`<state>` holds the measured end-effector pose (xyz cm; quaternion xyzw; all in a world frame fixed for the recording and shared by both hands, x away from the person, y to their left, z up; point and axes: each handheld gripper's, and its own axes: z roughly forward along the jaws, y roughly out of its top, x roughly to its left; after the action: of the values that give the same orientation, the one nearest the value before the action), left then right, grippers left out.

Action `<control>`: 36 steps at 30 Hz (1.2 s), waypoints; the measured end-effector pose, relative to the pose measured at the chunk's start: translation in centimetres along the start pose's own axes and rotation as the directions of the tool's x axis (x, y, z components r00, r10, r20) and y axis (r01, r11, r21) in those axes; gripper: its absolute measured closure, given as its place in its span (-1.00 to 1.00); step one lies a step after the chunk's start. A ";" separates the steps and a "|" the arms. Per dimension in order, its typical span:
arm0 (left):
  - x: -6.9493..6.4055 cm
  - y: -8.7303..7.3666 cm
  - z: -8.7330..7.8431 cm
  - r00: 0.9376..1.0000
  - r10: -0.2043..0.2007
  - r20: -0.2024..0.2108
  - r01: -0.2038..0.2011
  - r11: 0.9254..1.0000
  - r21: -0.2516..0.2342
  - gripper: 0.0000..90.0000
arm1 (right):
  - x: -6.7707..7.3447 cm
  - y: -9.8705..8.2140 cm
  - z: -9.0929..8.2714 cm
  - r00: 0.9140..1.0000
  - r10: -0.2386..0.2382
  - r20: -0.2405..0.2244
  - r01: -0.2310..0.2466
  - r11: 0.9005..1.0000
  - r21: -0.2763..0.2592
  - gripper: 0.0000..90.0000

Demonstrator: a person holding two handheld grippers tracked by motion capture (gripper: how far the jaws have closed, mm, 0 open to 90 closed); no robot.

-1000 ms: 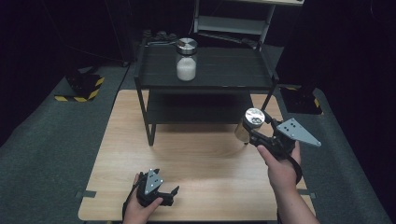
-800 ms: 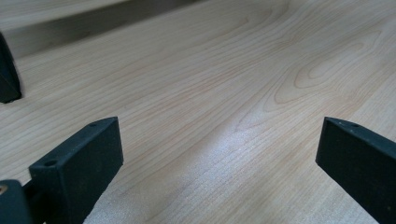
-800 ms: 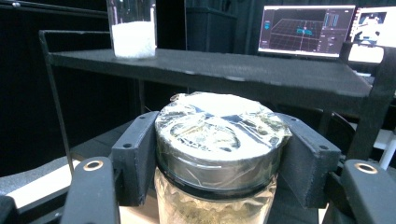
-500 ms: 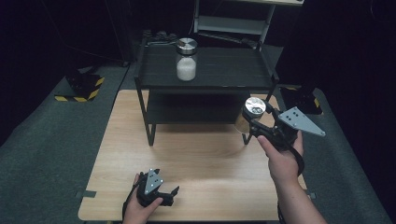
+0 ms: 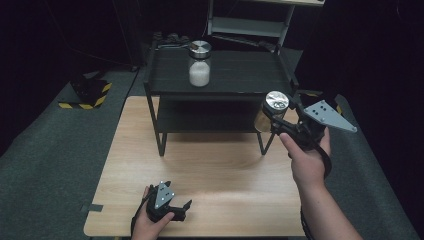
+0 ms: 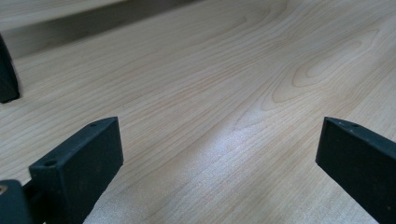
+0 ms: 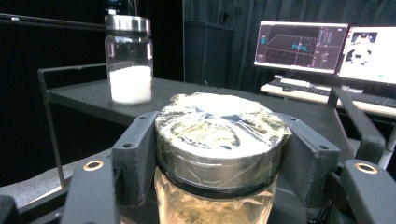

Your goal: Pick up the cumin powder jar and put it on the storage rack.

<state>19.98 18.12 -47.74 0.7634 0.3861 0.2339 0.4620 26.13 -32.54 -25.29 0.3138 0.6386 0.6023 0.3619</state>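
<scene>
High view: the right claw (image 5: pixel 274 121), on a forearm stretched forward from the near right, is clamped on a clear glass jar with a silver lid (image 5: pixel 272 110), held in the air beside the right end of a black metal shelf rack (image 5: pixel 225 75). The left claw (image 5: pixel 180 210) rests on the pale wooden bench (image 5: pixel 220 170) near its near edge.

Left gripper view: its jaws stand wide apart over bare wood.

Right gripper view: jaws grip the jar (image 7: pixel 219 154) just under its lid.

Two-tier shelf rack (image 5: pixel 220 87) standing at far end of wooden table (image 5: pixel 210 175). Jar of white powder (image 5: pixel 199 63) sitting on rack's top shelf, left of centre. Foil-lidded jar (image 5: pixel 272 111) hanging at rack's right front corner, between jaws of right gripper (image 5: pixel 280 120). Left gripper (image 5: pixel 186 206) lying at table's near edge.
</scene>
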 end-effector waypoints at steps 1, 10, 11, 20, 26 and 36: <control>0.0 0.0 0.0 1.000 -0.001 0.002 0.001 1.000 0.001 -0.98 | 0.0 0.2 0.1 1.000 0.000 0.000 0.000 1.000 -0.001 -0.22; 0.2 0.3 0.3 1.000 0.001 0.006 -0.001 1.000 0.006 -0.98 | 0.1 2.1 1.4 1.000 -0.002 0.001 0.002 1.000 -0.014 -0.22; 0.2 0.2 0.3 1.000 0.000 0.007 0.000 1.000 0.005 -0.98 | 0.0 2.3 1.6 1.000 -0.002 0.001 0.002 1.000 -0.014 -0.22; 0.3 0.1 0.2 1.000 0.004 0.015 -0.004 1.000 -0.003 -0.98 | -0.2 4.0 2.8 1.000 0.005 0.020 -0.005 1.000 -0.011 -0.22; 0.1 0.0 0.1 1.000 0.016 0.013 -0.016 1.000 -0.003 -0.98 | -0.3 4.9 3.8 0.999 0.010 0.051 -0.009 1.000 -0.017 -0.22; 0.1 -0.3 -0.3 1.000 0.005 0.004 -0.005 1.000 -0.009 -0.98 | -0.7 6.2 6.1 0.997 0.004 0.076 -0.003 1.000 -0.019 -0.22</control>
<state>19.67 18.41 -47.85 0.7627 0.3820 0.2354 0.4657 31.44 -29.29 -19.09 0.3343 0.6182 0.5965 0.3877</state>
